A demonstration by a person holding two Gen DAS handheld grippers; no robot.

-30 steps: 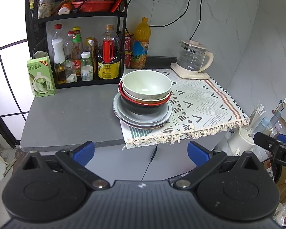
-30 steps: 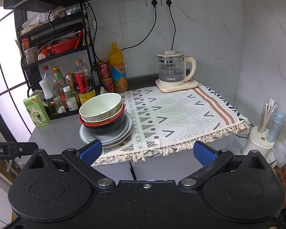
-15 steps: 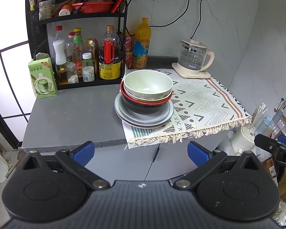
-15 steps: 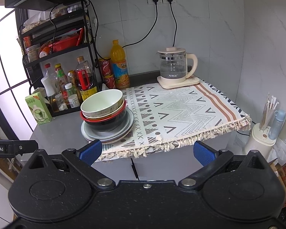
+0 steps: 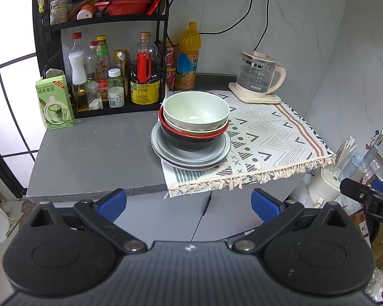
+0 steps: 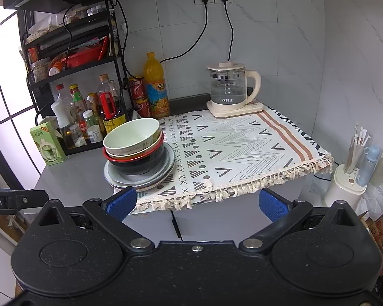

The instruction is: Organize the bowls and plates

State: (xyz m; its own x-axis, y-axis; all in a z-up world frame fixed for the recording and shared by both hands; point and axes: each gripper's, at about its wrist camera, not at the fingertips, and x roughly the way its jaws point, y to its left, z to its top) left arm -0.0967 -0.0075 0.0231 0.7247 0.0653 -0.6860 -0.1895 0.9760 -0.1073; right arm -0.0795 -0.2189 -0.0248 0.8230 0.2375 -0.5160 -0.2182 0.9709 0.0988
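Note:
A stack of dishes stands at the left edge of the patterned cloth (image 5: 273, 137) (image 6: 232, 153). On top sits a pale green bowl (image 5: 196, 111) (image 6: 131, 135), nested in a tan bowl and a black bowl with a red rim (image 5: 191, 140) (image 6: 138, 162). Under them lie grey plates (image 5: 163, 148) (image 6: 113, 176). My left gripper (image 5: 189, 202) hangs open, in front of the counter edge and below the stack. My right gripper (image 6: 196, 202) is open too, in front of the cloth's fringe. Both hold nothing.
A black rack (image 5: 102, 58) (image 6: 71, 76) with bottles stands at the back left beside a green carton (image 5: 55, 103) (image 6: 47, 144). An orange drink bottle (image 5: 187, 58) (image 6: 155, 86) and a glass kettle (image 5: 259, 76) (image 6: 231, 89) stand at the back. A utensil holder (image 6: 347, 178) sits right of the counter.
Both grippers have drifted slightly; the stack and the counter sit a little more to the right and lower in both views. Nothing on the counter has moved.

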